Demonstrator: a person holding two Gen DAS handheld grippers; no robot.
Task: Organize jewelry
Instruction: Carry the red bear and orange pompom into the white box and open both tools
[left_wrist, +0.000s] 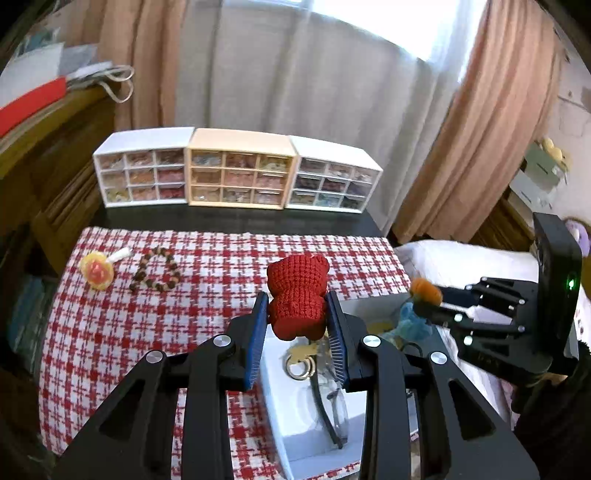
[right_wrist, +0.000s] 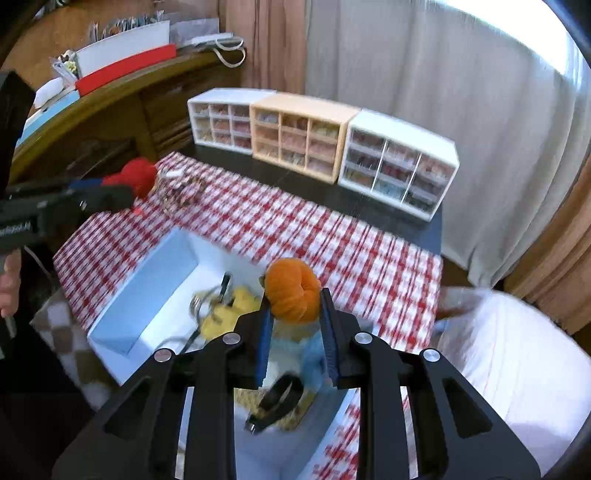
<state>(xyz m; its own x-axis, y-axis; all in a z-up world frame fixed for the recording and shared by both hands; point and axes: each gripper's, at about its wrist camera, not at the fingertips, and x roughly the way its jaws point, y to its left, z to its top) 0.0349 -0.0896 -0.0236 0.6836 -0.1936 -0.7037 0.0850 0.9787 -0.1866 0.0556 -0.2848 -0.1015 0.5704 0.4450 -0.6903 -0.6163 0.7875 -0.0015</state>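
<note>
A: What has the left gripper (left_wrist: 297, 317) got?

B: A red crocheted bear (left_wrist: 298, 299), pinched between the two blue pads, jaws drawn in to the bear's width. A gold key ring (left_wrist: 300, 363) dangles under it, above the white box (left_wrist: 295, 435).

A: And the right gripper (right_wrist: 293, 317)?

B: Same sort of hold. Its pads squeeze an orange-headed plush doll (right_wrist: 291, 291) with a pale blue body, also narrow-set, hanging over the box at about six o'clock in the right wrist view.

A: What is in the box?

B: Something yellow (right_wrist: 227, 314), black-framed glasses (left_wrist: 328, 413), a dark ring-shaped strap; the rest is blurred.

A: And out on the red checked cloth (left_wrist: 184, 325)?

B: At ten o'clock from the bear in the left view, a brown bead bracelet (left_wrist: 157, 271); just beyond it at nine o'clock, a yellow-and-red round charm (left_wrist: 96, 270) with a small white roll (left_wrist: 122, 254) touching it.

A: The storage?

B: Three drawer cabinets side by side at twelve o'clock, past the cloth: white (left_wrist: 142, 171), peach (left_wrist: 240, 170), white (left_wrist: 334, 179), all drawers closed
</note>
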